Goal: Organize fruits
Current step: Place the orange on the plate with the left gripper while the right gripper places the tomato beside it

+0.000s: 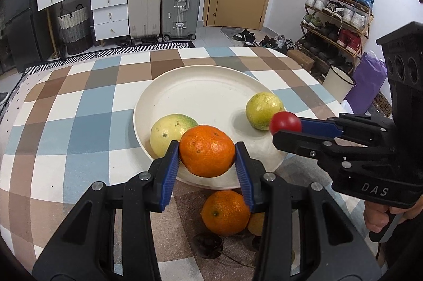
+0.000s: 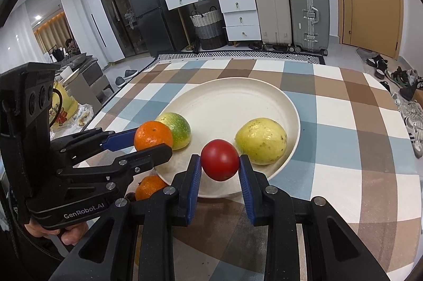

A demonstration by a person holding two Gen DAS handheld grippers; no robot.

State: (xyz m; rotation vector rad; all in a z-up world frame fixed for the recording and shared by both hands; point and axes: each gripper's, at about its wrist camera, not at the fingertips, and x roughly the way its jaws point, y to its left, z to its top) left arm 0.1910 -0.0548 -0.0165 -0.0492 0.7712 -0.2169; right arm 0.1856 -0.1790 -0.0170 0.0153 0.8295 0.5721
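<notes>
My left gripper [image 1: 207, 152] is shut on an orange mandarin [image 1: 207, 150], held over the near rim of a cream plate [image 1: 201, 93]. My right gripper [image 2: 220, 160] is shut on a small red tomato [image 2: 220, 159] above the same plate's [image 2: 238, 101] near edge. On the plate lie two yellow-green fruits [image 1: 169, 131] [image 1: 264, 110]. In the right wrist view the left gripper [image 2: 152, 141] holds the mandarin [image 2: 152, 135] at the left, beside the greener fruit [image 2: 177, 130]; the yellow fruit [image 2: 261, 141] lies at the right. In the left wrist view the right gripper [image 1: 286, 126] carries the tomato [image 1: 285, 121].
A second mandarin [image 1: 224, 212] rests on the checked tablecloth [image 1: 79, 122] just before the plate, with a dark fruit [image 1: 207, 245] and a yellowish one [image 1: 256, 222] beside it. Suitcases [image 1: 164, 3], drawers and a shoe rack [image 1: 338, 16] stand beyond the table.
</notes>
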